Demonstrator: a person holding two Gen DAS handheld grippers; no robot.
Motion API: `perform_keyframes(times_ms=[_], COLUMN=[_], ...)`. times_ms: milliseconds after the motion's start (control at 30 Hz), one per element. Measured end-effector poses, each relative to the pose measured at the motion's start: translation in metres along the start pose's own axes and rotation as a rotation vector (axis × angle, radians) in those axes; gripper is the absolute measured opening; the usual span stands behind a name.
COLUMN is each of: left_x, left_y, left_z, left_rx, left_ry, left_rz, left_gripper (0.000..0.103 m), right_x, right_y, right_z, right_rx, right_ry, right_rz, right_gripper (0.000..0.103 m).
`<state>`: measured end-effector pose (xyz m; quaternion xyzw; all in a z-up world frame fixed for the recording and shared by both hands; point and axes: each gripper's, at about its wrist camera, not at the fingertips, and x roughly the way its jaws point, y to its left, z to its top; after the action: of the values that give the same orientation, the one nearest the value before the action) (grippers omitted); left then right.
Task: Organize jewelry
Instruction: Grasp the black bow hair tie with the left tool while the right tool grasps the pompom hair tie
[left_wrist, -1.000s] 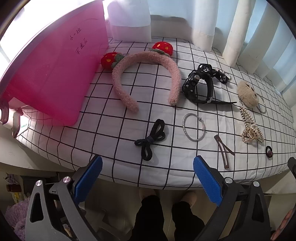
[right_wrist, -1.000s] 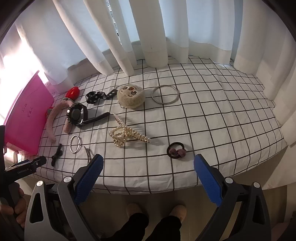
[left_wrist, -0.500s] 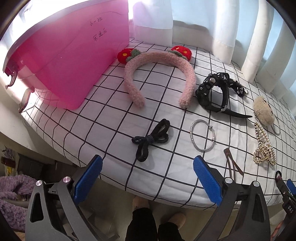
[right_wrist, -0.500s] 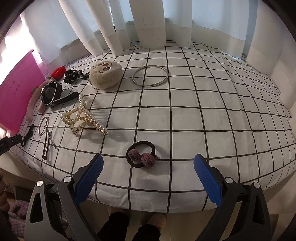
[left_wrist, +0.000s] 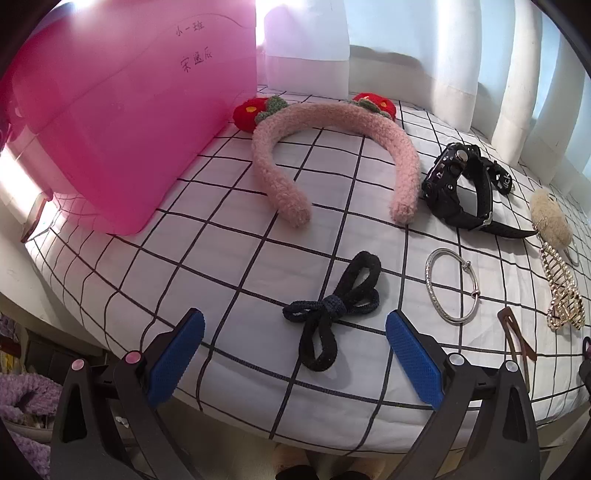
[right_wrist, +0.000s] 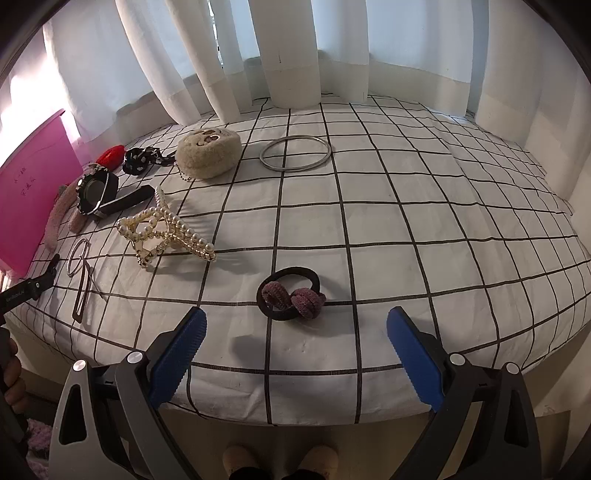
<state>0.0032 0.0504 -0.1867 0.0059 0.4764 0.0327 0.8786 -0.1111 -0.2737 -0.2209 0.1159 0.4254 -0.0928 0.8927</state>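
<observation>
My left gripper (left_wrist: 295, 354) is open over the front edge of the checked cloth, with a black bow hair tie (left_wrist: 334, 306) lying just ahead between its fingers. Behind it lie a pink fuzzy headband (left_wrist: 332, 147), a black watch (left_wrist: 460, 188), a silver bracelet (left_wrist: 448, 286), a brown hair clip (left_wrist: 515, 338) and a pearl claw clip (left_wrist: 561, 288). A pink plastic box (left_wrist: 122, 122) stands at the left. My right gripper (right_wrist: 295, 354) is open too, just short of a black hair tie with a mauve knot (right_wrist: 291, 297). The pearl claw clip (right_wrist: 166, 230) lies to its left.
A beige plush clip (right_wrist: 208, 153), a large silver bangle (right_wrist: 295, 153) and a black dotted bow (right_wrist: 142, 160) lie near the white curtains (right_wrist: 288, 51). The right half of the cloth (right_wrist: 443, 221) holds nothing. The left gripper's body (right_wrist: 26, 290) and a hand show at the far left.
Both grippers have moved forward and lower toward the cloth. The black bow hair tie and the mauve hair tie now sit much closer to the open fingers.
</observation>
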Motion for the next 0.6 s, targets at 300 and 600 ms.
perform_keyframes(times_ms=[300,600], left_x=[0.001,0.001], left_y=[0.002,0.001], left_z=[-0.004,-0.010], left_rx=[0.017,0.027], left_ry=[-0.087,-0.163], left_rz=[-0.056,-0.061], left_gripper=[0.097,0.097], right_x=[0.005,0.008], right_y=[0.009,0.014], right_z=[-0.004,-0.005], right_rx=[-0.008,-0.053], right_ry=[-0.065,-0.107], right_rz=[-0.074,-0.081], right_gripper=[0.094,0.090])
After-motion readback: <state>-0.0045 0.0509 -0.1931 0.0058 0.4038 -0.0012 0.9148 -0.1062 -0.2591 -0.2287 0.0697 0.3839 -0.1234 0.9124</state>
